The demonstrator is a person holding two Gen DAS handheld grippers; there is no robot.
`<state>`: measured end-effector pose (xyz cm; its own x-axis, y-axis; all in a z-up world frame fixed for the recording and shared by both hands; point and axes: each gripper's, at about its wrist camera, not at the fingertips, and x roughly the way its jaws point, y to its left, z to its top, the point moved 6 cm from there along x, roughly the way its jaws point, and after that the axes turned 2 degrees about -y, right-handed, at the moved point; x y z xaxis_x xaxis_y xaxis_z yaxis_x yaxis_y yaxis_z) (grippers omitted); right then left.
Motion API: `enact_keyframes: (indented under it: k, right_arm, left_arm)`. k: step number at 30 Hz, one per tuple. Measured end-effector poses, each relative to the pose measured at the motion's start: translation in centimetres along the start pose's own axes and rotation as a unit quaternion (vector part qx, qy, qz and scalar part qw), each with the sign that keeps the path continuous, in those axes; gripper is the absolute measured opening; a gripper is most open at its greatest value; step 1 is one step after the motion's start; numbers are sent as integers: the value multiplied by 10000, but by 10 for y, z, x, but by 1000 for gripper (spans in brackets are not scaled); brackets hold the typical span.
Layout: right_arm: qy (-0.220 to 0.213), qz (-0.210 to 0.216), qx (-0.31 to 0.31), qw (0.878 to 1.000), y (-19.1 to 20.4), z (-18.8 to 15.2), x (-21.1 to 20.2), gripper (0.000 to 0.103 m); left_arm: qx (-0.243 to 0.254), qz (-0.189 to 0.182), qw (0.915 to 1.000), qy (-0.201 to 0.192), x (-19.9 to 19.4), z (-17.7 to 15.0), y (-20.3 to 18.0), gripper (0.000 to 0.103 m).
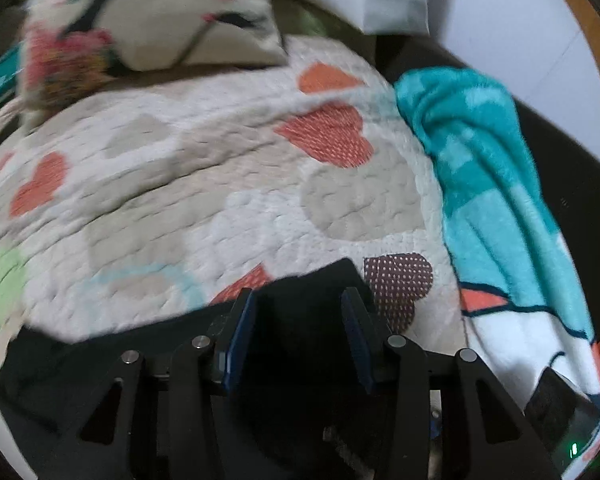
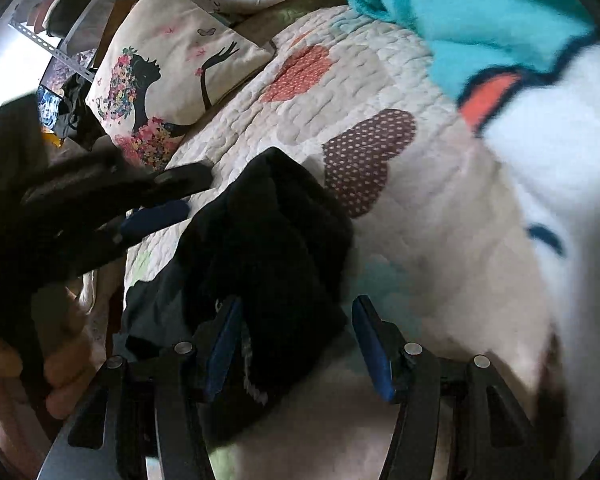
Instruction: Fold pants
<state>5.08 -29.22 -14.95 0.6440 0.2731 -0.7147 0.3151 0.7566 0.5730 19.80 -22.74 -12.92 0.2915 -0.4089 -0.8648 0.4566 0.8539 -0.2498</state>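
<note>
The black pants (image 2: 268, 248) lie bunched on a quilted bedspread with heart patches. In the right wrist view my right gripper (image 2: 298, 312) is open, its jaws wide apart, with the pants' bunched edge between and under the left finger. My left gripper (image 2: 172, 196) shows there at the left, open, just left of the pants. In the left wrist view my left gripper (image 1: 298, 300) is open over the black pants (image 1: 300, 320), whose edge lies between the fingers. Most of the pants are hidden under the grippers.
The quilt (image 1: 220, 184) covers the bed. A teal and white fleece blanket (image 1: 492, 184) lies along the right side, also in the right wrist view (image 2: 500, 20). A printed cushion (image 1: 148, 20) sits at the far end. A metal shelf rack (image 2: 60, 40) stands beyond the bed.
</note>
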Motion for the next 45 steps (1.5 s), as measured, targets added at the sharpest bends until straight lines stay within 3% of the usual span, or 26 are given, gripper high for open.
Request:
enact_keyframes:
  k: [3,6,9,10,12,13,14,19,24,30,35,45]
  right_arm:
    - [-102,74,-109,9999,7,3,8,67]
    - [-179,123,-156,9996,9,4,11,71]
    - [-155,140,-267,9994,13,5,14,71]
    - [-114,151,-305,9994,14,5,15,69]
    - [3,179,-404,9990,18,6,16,56]
    - [66,197,-424,9989,20,6,17,39]
    - [124,235,-414,9988,21,5,17,32]
    - [-9,438,-811,9957,46,6,3,26]
    - [-199,857,-1441,9856,95,-2,-24,26]
    - [-201,1159,-2419,9631,166,-25,-43,25]
    - [121,1265,-3241,9375,215,-66,-34,25]
    - [843,859,-4588,8804,260,-158,32,24]
  left_arm:
    - [159,-238,9993,233,23,10,-6,43]
    - [388,-358,9977,431,42,12,-14,53]
    - [800,-79,9939,757,57,7,-21,55]
    - [957,37,9928,717,57,6,-24,48]
    - [1077,146,9917,691,52,4,-25,37]
    - [1088,122,9918,664,48,3,-25,33]
    - [1044,55,9927,599,41,3,-23,28]
    - [675,-187,9973,212,-5,5,-10,17]
    - [235,-398,9985,-294,-62,9,15,17]
    - [-555,-738,9916,-900,-133,-10,65,17]
    - [-1262,-899,9786,-1357,-179,-53,123,16]
    - [-2918,-1153,9387,-1426,-163,-135,242,12]
